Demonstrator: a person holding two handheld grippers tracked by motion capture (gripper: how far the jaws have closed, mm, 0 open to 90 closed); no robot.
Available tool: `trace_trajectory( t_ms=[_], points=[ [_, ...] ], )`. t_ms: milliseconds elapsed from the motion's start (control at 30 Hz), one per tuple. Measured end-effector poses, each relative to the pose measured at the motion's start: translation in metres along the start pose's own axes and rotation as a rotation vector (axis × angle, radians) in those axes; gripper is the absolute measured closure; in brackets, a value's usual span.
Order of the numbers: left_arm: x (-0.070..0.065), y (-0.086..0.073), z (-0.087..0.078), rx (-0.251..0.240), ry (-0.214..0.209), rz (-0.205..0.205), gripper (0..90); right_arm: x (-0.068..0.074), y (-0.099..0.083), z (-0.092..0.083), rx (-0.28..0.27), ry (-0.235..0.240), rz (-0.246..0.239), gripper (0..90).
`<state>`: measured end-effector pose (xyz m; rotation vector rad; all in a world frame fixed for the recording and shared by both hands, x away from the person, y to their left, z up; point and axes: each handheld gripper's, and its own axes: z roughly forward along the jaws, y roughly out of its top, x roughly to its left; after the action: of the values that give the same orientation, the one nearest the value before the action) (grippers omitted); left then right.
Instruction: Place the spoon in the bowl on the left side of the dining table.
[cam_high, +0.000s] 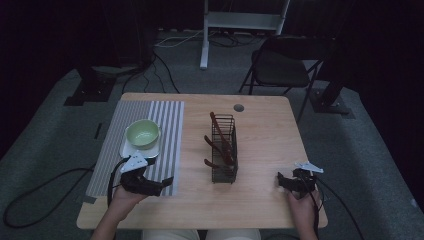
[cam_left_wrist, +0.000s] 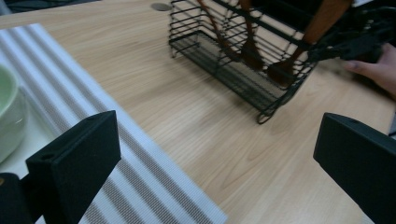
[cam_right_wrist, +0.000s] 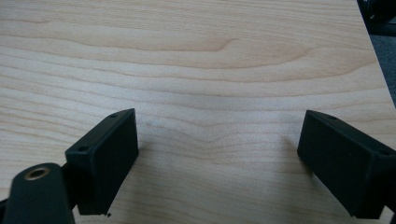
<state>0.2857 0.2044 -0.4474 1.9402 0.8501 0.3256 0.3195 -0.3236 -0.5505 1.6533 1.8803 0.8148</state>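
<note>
The left gripper (cam_left_wrist: 210, 158) is held spread wide and empty over the striped mat (cam_high: 170, 117); the right gripper (cam_right_wrist: 219, 154) is likewise spread, over bare table (cam_high: 260, 200). Brown utensils (cam_high: 220, 145) are seen in the wire basket (cam_high: 224, 172), their type indistinct. A green bowl (cam_high: 143, 133) partly hides a white plate (cam_high: 128, 149).
</note>
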Motion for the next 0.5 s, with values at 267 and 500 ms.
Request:
trace_trajectory(
  t_ms=[267, 500],
  points=[
    [-0.008, 0.013, 0.009, -0.017, -0.014, 0.027, 0.6, 0.000, 0.000, 0.000, 0.000, 0.000, -0.001, 11.7],
    [-0.015, 0.026, 0.016, -0.024, -0.030, 0.050, 0.6, 0.000, 0.000, 0.000, 0.000, 0.000, -0.002, 11.7]
  ],
)
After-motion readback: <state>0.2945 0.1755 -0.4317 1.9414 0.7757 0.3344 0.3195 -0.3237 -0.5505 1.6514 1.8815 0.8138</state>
